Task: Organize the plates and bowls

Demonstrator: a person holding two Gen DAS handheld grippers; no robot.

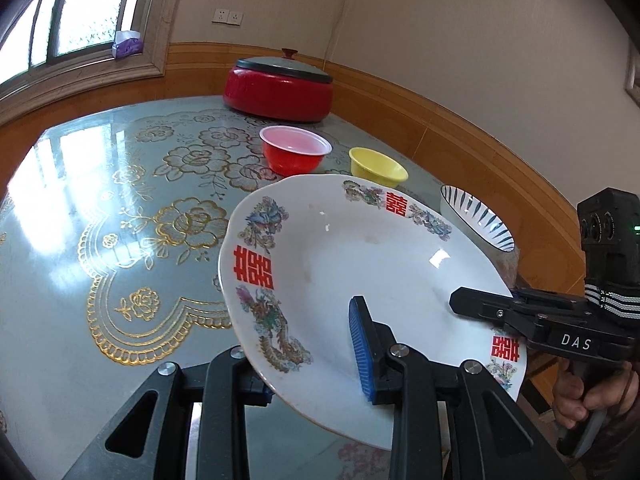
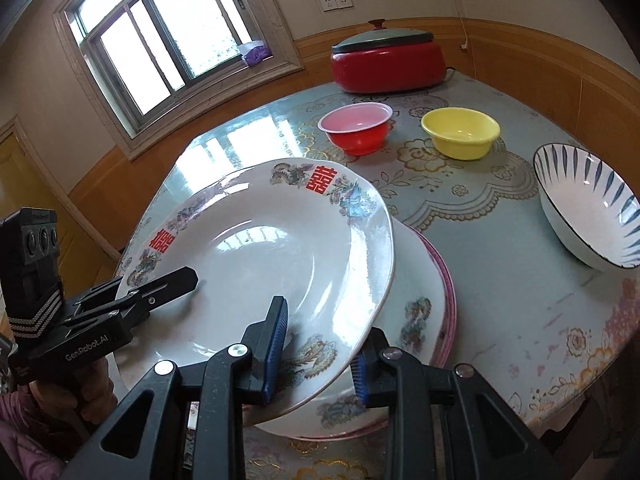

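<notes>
A white plate with red characters and dragon prints [image 1: 360, 272] [image 2: 280, 248] is held tilted above the table by both grippers. My left gripper [image 1: 316, 364] is shut on its near rim; it shows in the right wrist view at the plate's left rim [image 2: 176, 284]. My right gripper [image 2: 316, 356] is shut on the rim; in the left wrist view it shows on the right rim [image 1: 484, 304]. Under the plate lies a stack of a similar white plate [image 2: 420, 300] on a pink-rimmed plate [image 2: 450, 280]. A red bowl [image 2: 356, 128], a yellow bowl [image 2: 460, 132] and a blue-striped bowl [image 2: 588, 212] stand behind.
A red electric pot with a grey lid [image 2: 388, 60] stands at the table's far edge by the wall. The round table [image 1: 100, 240] has a glossy floral cover. A window [image 2: 160, 40] is at the far left. The table edge is close at the right [image 2: 592, 384].
</notes>
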